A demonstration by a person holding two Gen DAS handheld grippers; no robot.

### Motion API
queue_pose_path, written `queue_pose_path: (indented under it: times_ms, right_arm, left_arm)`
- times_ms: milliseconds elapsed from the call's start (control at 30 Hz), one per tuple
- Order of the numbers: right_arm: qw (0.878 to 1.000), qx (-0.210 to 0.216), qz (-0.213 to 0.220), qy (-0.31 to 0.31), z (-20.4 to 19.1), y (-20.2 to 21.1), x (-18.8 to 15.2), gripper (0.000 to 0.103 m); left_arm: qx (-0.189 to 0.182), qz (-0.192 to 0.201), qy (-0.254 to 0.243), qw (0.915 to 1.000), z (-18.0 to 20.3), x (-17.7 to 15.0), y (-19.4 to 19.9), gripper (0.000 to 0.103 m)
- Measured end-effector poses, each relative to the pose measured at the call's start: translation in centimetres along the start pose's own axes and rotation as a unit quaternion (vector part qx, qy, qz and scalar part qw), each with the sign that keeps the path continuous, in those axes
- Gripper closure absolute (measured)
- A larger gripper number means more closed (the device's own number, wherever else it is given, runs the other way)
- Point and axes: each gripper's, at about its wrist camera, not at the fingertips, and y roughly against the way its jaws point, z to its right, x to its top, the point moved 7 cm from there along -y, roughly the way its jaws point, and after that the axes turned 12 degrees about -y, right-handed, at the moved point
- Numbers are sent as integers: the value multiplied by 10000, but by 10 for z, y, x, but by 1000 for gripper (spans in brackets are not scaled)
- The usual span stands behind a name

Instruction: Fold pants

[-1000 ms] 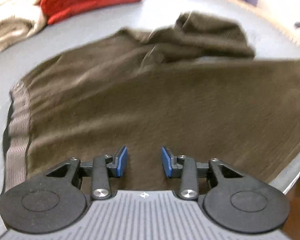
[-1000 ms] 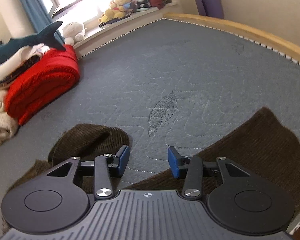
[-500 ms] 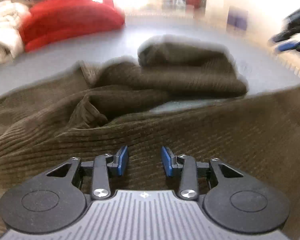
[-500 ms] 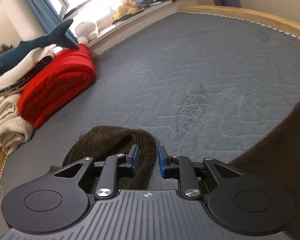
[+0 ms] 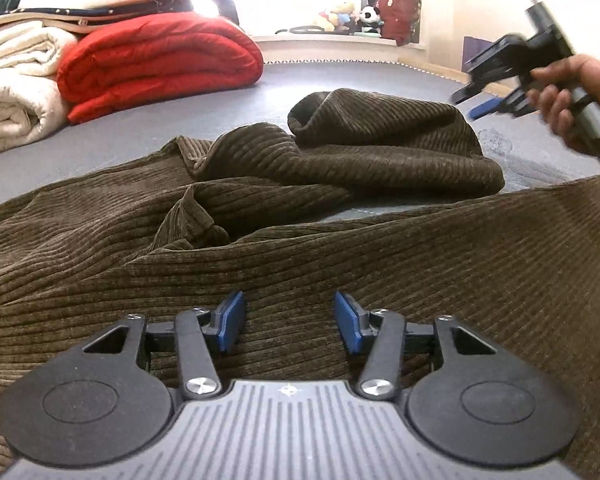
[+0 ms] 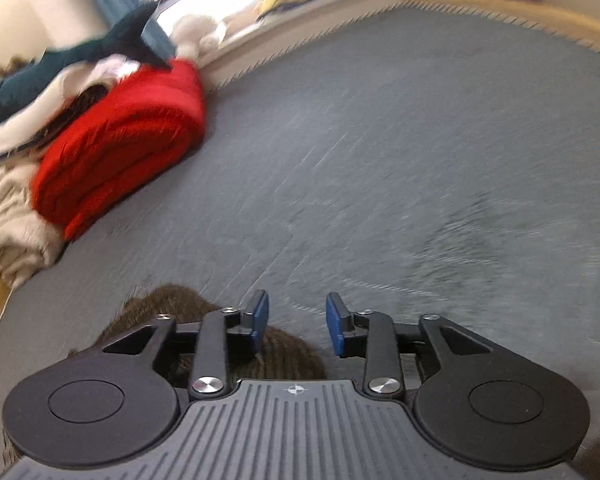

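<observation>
1. Surroundings: grey quilted mattress [image 6: 380, 152] fills the scene. At its far left stands a stack of bedding: a folded red blanket [image 5: 160, 60], a cream blanket [image 5: 12, 92] just left of it, and more folded layers on top. A dark plush shark [image 6: 100, 44] lies on the stack in the right wrist view. Plush toys [image 5: 348, 12] sit on the far window ledge; a wooden bed edge [image 6: 540, 12] runs along the far right.
2. Obstructions: nothing lies on the pants [image 5: 300, 248]. The bedding stack is well apart from them, with bare mattress between.
3. Pants: dark brown corduroy, spread across the near part of the mattress. The near leg lies fairly flat, running left to right. The other leg is bunched and folded back on itself into a rumpled heap, its open cuff [image 5: 312, 112] facing far. A strip of mattress shows between the heap and the flat leg.
4. Left gripper [image 5: 288, 324]: low over the flat leg, jaws spread and just widened; cloth lies beneath, none pinched.
5. Right gripper [image 6: 296, 320]: held by a hand [image 5: 572, 96] at the far right, off the cloth. Jaws parted, just reopened, nothing between. Its view is motion-blurred.
</observation>
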Motion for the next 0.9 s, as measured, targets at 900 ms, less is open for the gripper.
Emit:
queue_pose_path:
  times_ms: [900]
  right_arm:
    - [8923,3174,-2699,1737,-101,24,-62,56]
  left_arm:
    - [-9,-8,-22,10000,-2,1,-2,42]
